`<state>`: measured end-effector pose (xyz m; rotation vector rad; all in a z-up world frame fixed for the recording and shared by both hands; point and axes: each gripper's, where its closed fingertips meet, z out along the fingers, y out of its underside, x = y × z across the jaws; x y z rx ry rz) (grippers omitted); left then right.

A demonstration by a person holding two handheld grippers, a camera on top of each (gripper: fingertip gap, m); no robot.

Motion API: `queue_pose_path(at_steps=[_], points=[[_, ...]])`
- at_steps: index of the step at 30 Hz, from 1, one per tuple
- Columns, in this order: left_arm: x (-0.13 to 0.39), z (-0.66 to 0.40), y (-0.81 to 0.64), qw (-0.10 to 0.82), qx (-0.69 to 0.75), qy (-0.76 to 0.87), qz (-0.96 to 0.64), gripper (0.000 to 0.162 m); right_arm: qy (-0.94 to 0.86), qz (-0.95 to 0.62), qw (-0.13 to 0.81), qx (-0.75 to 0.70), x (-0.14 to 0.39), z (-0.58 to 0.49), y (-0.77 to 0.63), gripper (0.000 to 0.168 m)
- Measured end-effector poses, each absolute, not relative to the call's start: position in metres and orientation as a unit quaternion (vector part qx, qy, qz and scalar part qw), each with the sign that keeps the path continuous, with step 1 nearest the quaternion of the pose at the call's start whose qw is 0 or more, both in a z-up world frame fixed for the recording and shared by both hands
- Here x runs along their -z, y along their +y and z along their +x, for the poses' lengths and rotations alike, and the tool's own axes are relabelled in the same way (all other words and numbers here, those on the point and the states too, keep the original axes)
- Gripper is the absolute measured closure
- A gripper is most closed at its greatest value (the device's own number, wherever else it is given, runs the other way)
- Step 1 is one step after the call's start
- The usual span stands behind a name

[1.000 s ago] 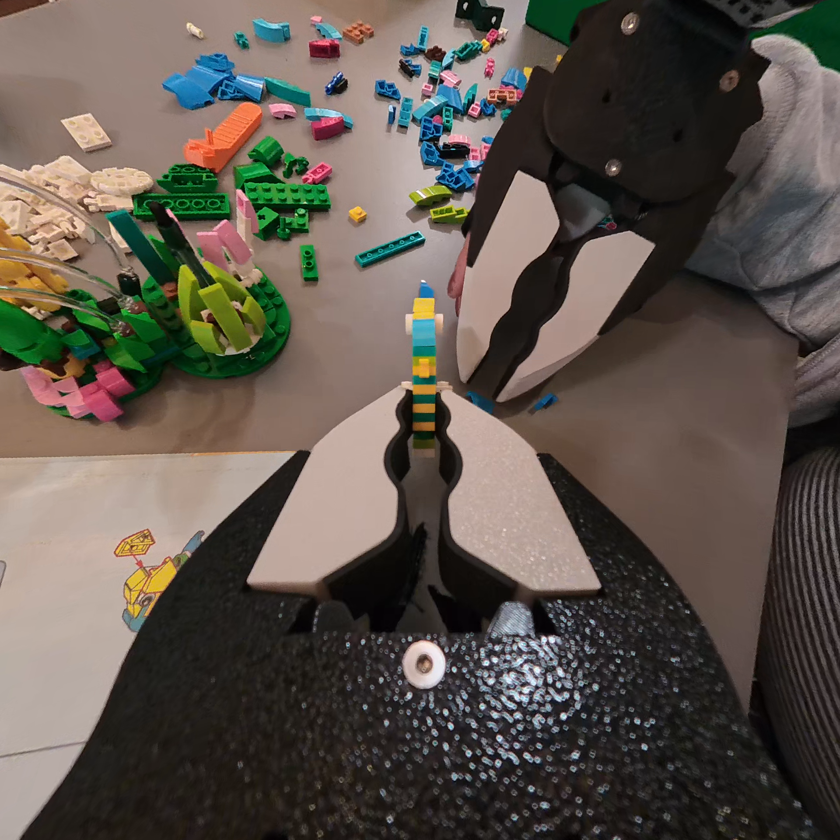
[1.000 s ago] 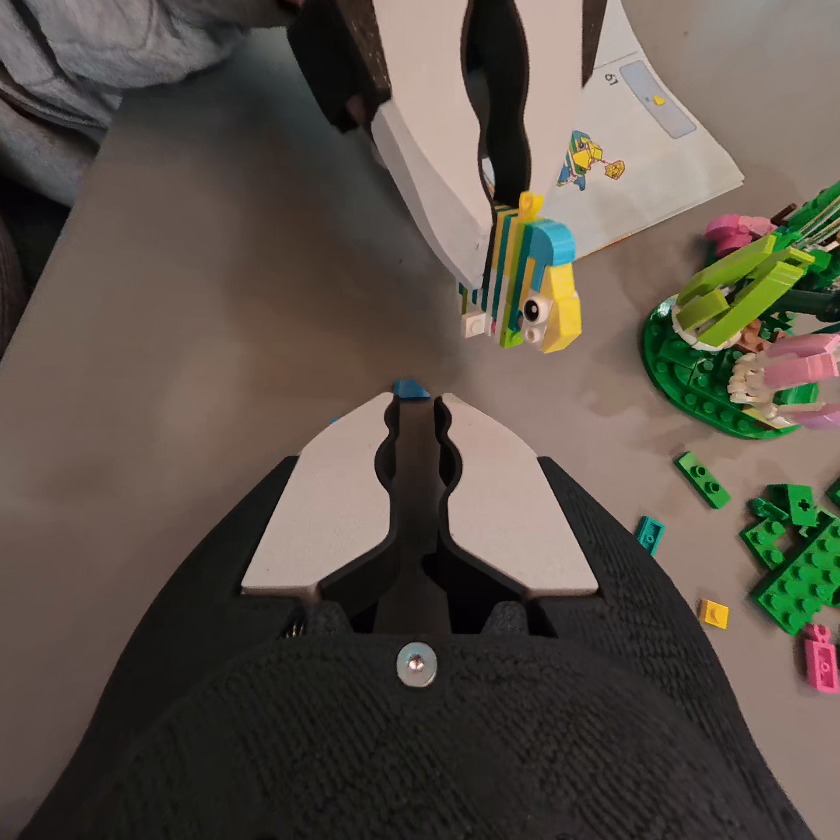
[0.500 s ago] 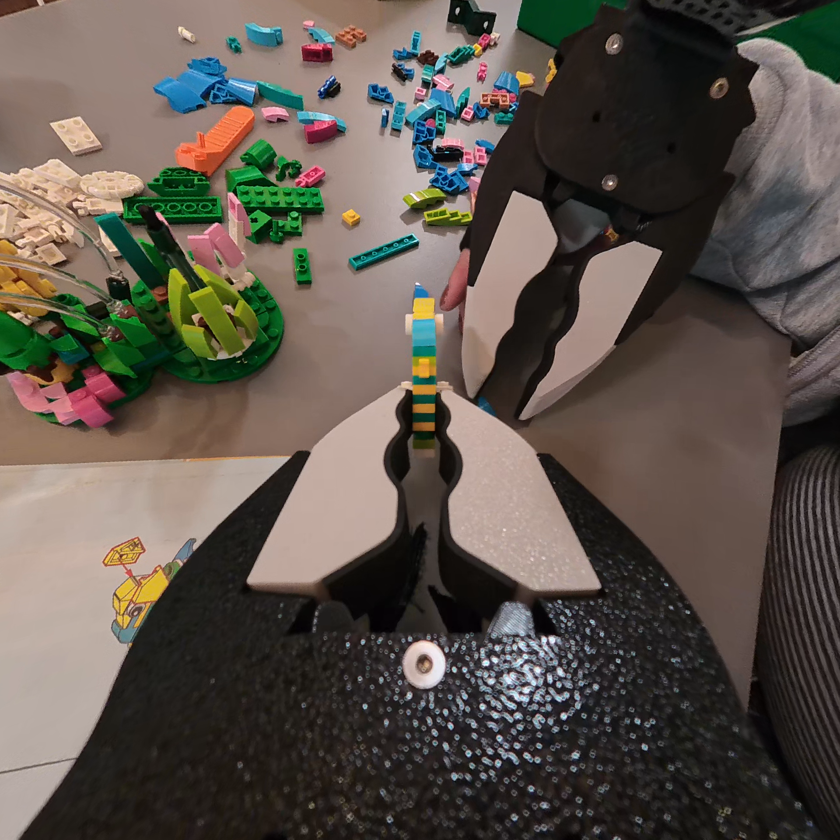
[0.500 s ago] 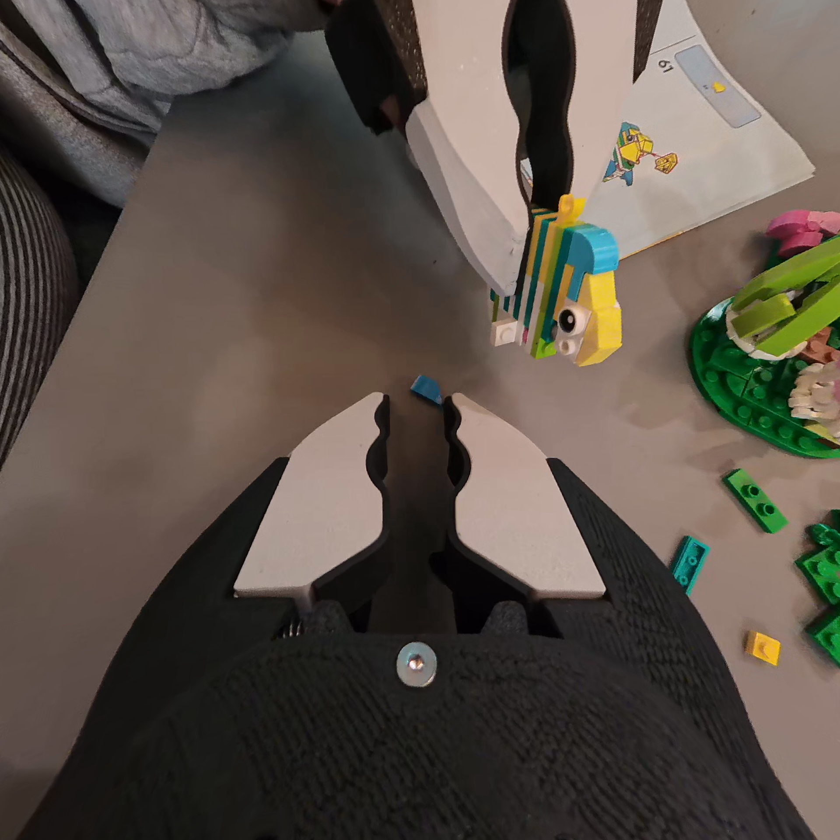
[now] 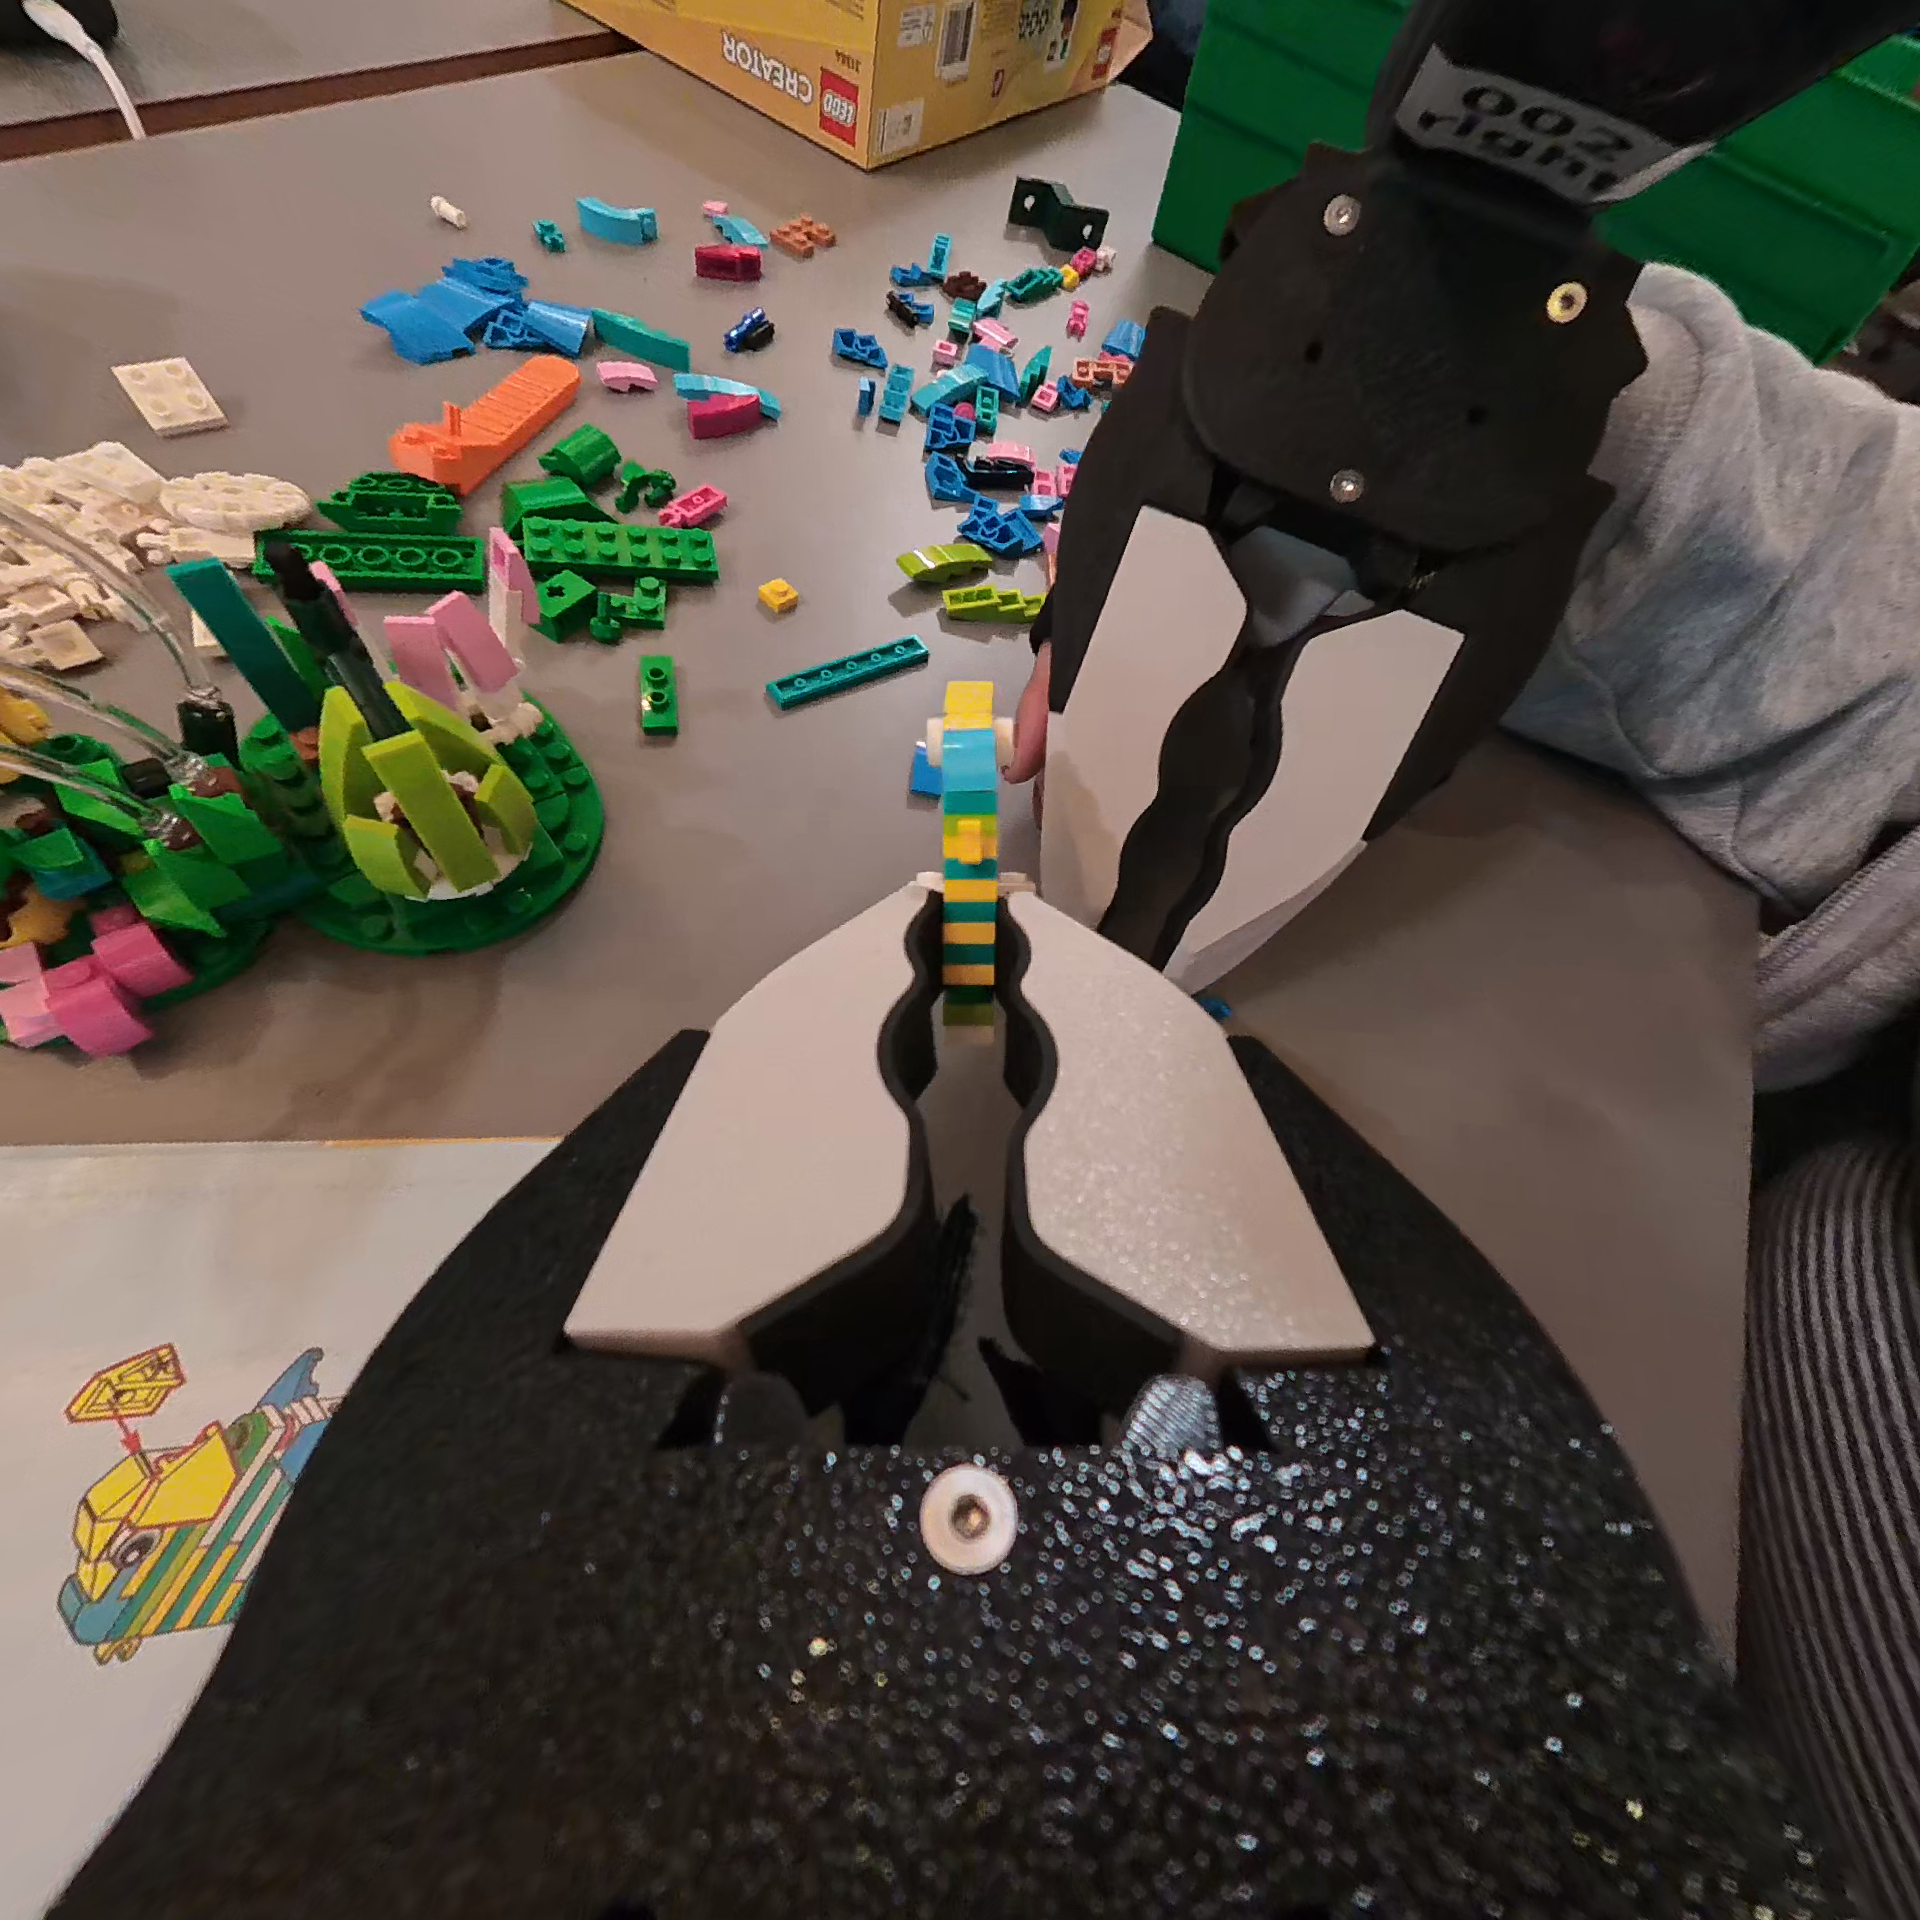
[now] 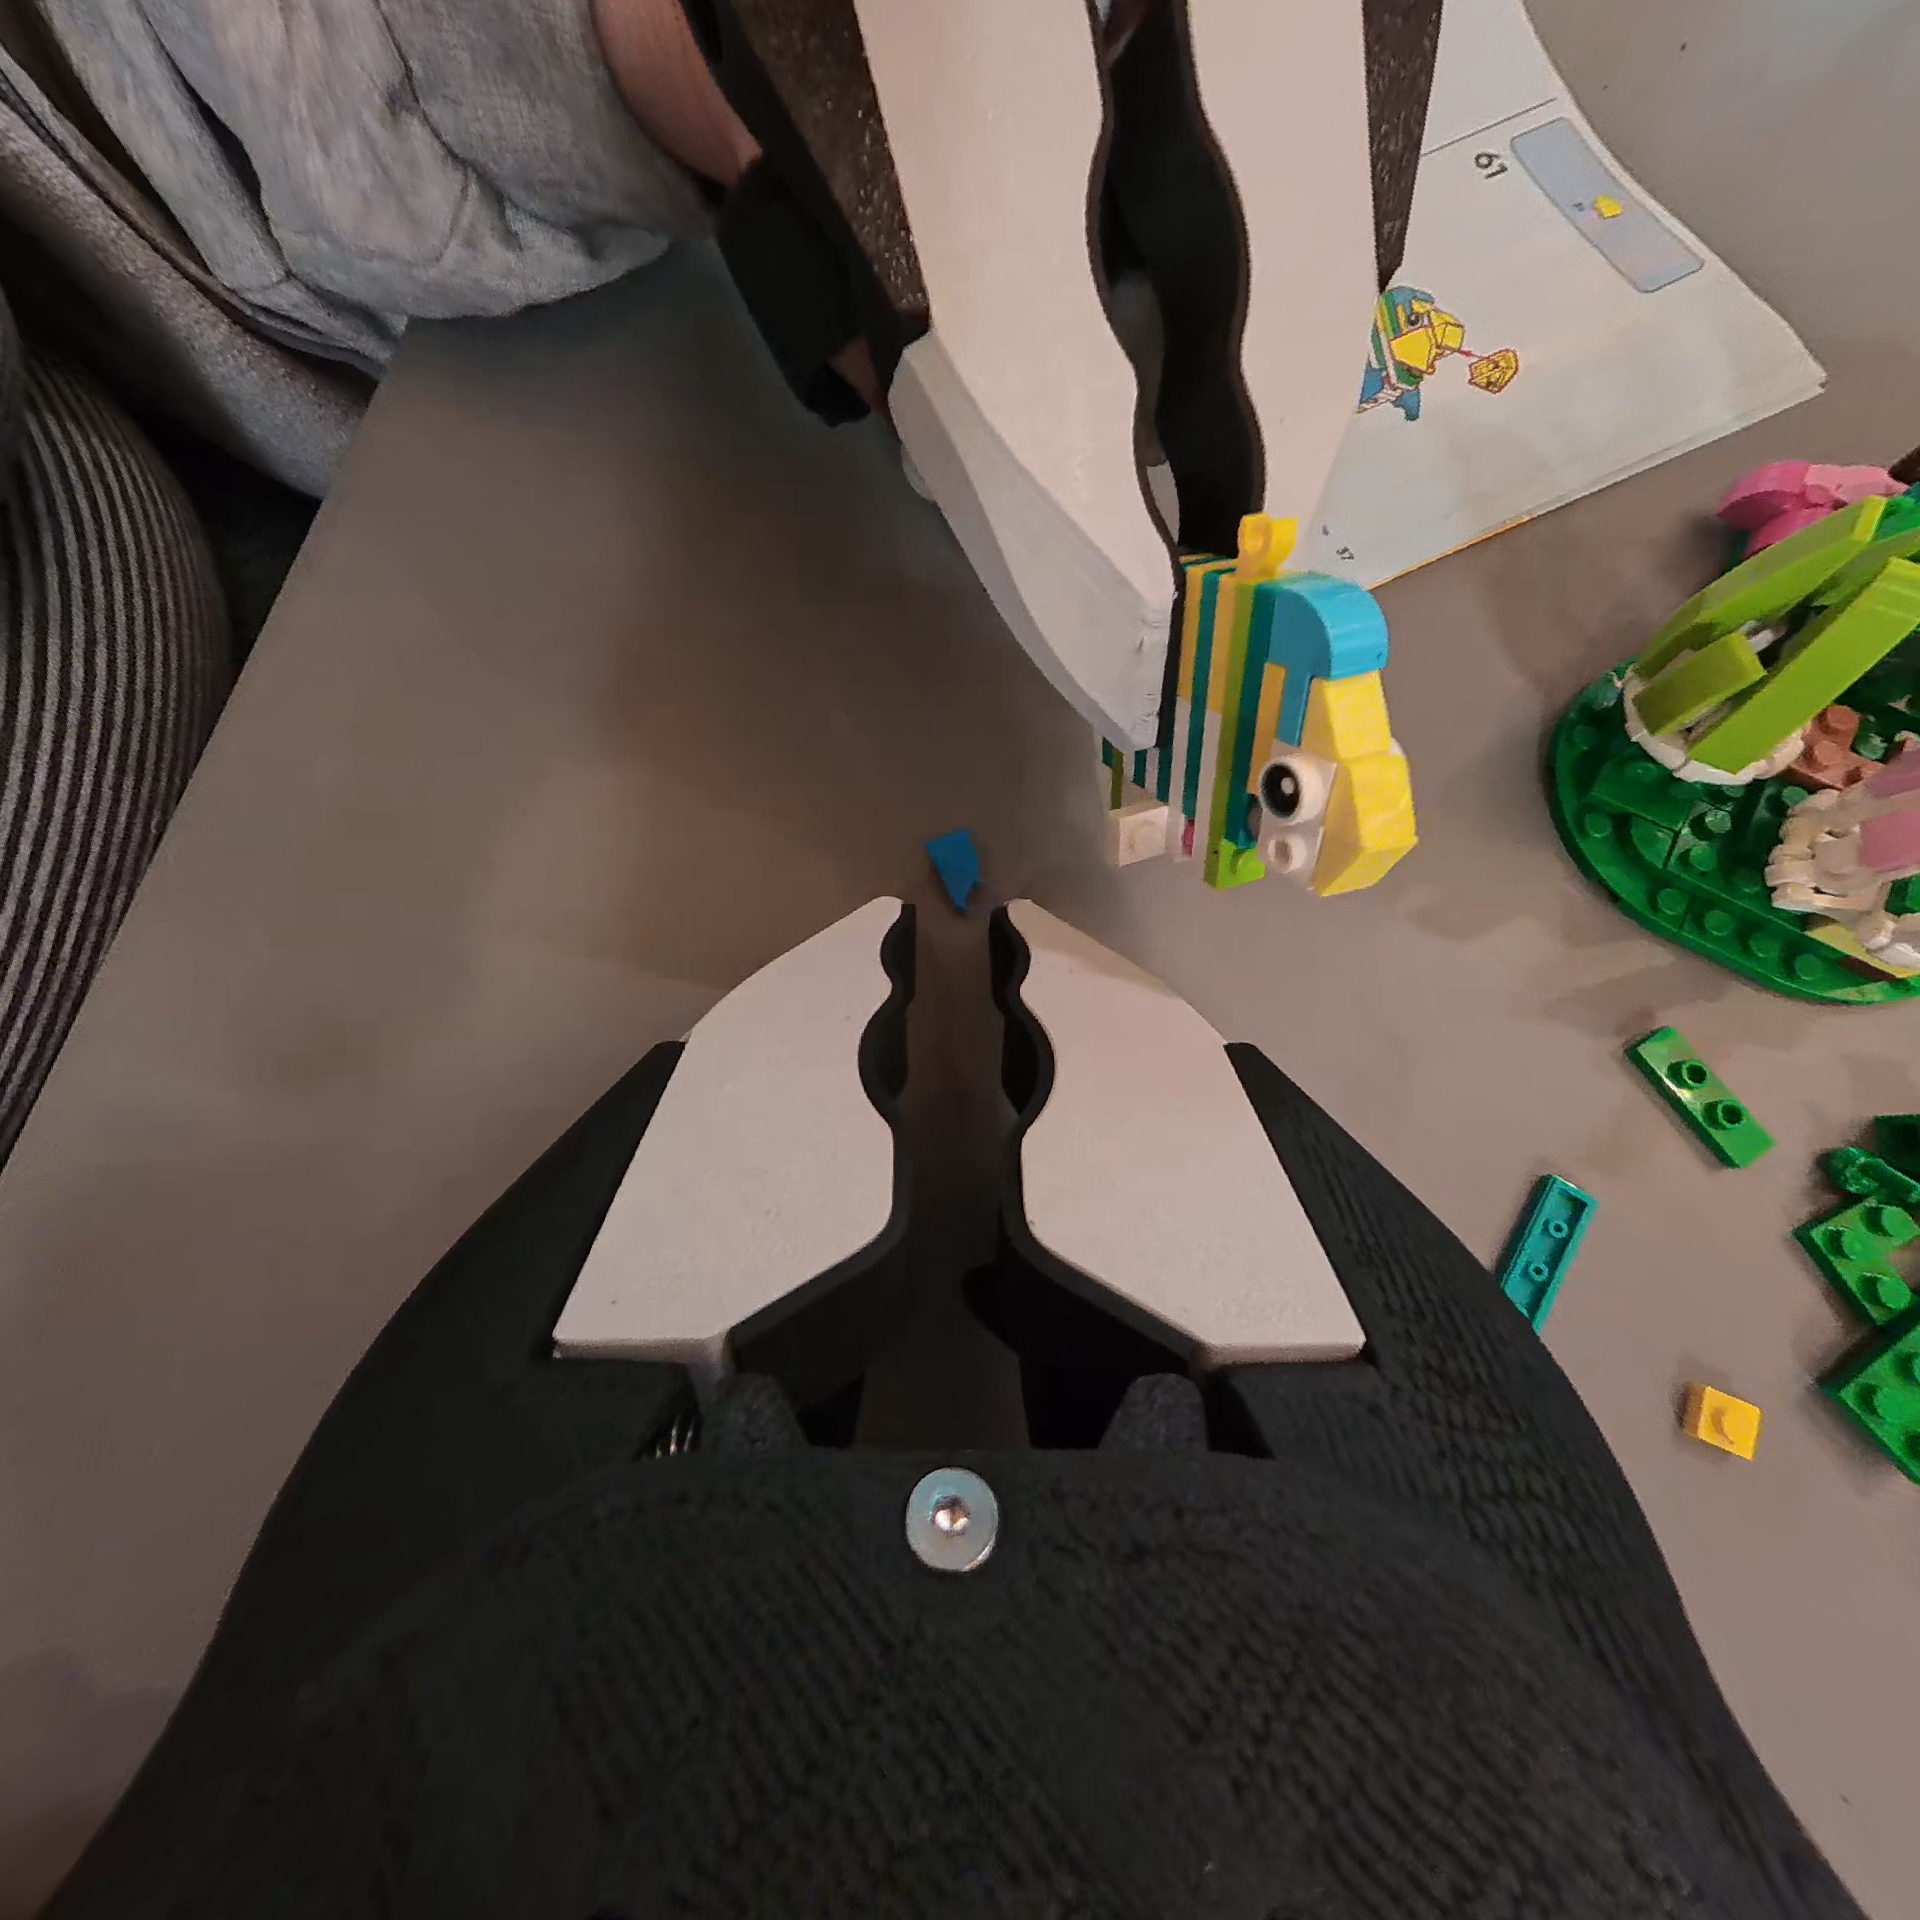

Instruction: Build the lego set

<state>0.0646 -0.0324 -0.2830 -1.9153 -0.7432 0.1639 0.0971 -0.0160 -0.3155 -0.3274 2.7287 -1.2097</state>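
On the grey table, the left gripper pinches the tail end of the striped lego fish, held clear of the surface. Its long axis runs straight out from the fingertips, yellow head farthest away. The right gripper hovers empty, jaws slightly parted, just short of a small blue piece.

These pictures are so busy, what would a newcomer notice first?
Probably the striped toy fish of yellow, teal and white bricks, pinched by its tail in the left tongs above the grey table. Next, the right tongs standing open just before a tiny blue piece. Then the green brick plants and scattered loose bricks behind.
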Motion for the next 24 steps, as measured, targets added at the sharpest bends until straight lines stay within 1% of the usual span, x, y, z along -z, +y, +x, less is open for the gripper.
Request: queue_pose_path(at_steps=[7,10,12,13,24], points=[[0.281,0.062,-0.036,0.521,-0.074,-0.316,-0.790,0.154,0.901,-0.130,0.053,0.410,0.316,0.097,-0.016,0.156],[0.281,0.061,-0.039,0.518,-0.077,-0.314,-0.791,0.154,0.900,-0.126,0.070,0.412,0.316,0.099,-0.017,0.156],[0.278,0.060,-0.044,0.517,-0.083,-0.308,-0.794,0.154,0.899,-0.127,0.094,0.408,0.316,0.104,-0.014,0.163],[0.276,0.060,-0.047,0.519,-0.085,-0.304,-0.794,0.154,0.899,-0.126,0.099,0.408,0.315,0.106,-0.014,0.163],[0.267,0.057,-0.065,0.522,-0.096,-0.309,-0.789,0.154,0.900,-0.123,0.077,0.411,0.318,0.097,-0.021,0.163]])
